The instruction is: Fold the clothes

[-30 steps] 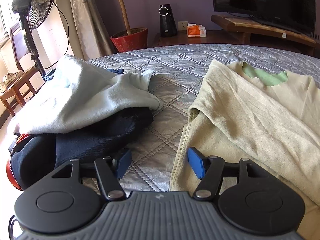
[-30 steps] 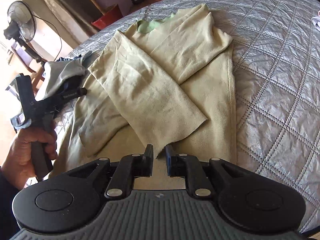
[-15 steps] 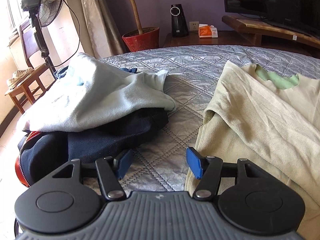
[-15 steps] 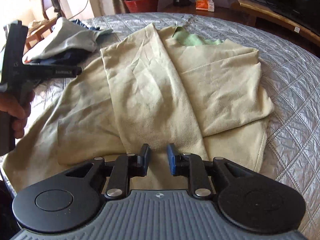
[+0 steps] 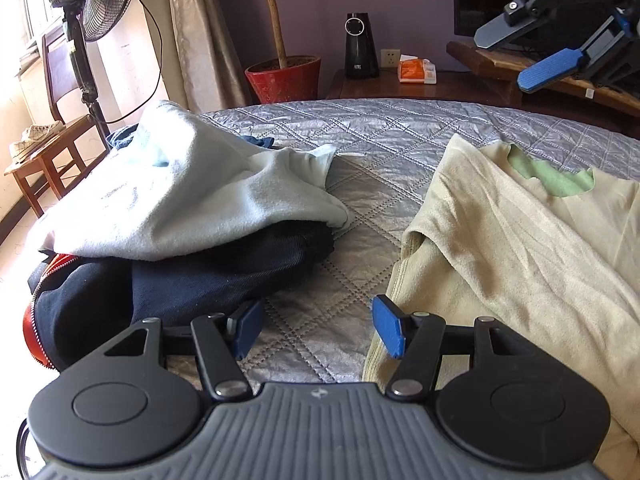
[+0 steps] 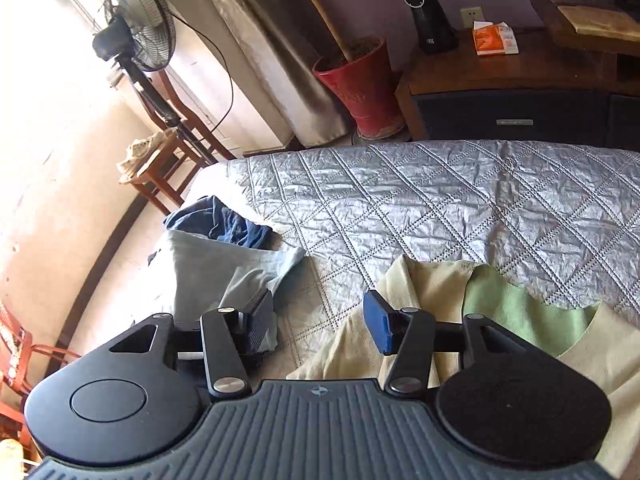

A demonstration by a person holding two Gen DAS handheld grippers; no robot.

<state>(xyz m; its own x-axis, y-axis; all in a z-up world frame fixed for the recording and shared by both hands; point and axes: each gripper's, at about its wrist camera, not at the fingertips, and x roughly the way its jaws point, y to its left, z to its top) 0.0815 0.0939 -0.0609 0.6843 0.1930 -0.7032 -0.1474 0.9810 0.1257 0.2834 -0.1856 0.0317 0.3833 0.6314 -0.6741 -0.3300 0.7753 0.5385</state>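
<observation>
A pale yellow shirt (image 5: pixel 520 248) with a green inner collar (image 5: pixel 556 178) lies partly folded on the quilted grey bed (image 5: pixel 384 152). It also shows in the right wrist view (image 6: pixel 420 308). My left gripper (image 5: pixel 318 328) is open and empty, low over the bed just left of the shirt's left edge. My right gripper (image 6: pixel 320 324) is open and empty, held above the shirt's collar end; it also shows at the top right of the left wrist view (image 5: pixel 520 56).
A pile of clothes sits on the left: a light blue garment (image 5: pixel 180 200) over dark navy ones (image 5: pixel 192 280). Beyond the bed stand a fan (image 5: pixel 96 4), a wooden chair (image 5: pixel 52 136), a red plant pot (image 5: pixel 284 78) and a TV bench (image 5: pixel 520 68).
My right gripper has opened and risen from the shirt's hem toward its collar end. My left gripper has shifted slightly left, still open.
</observation>
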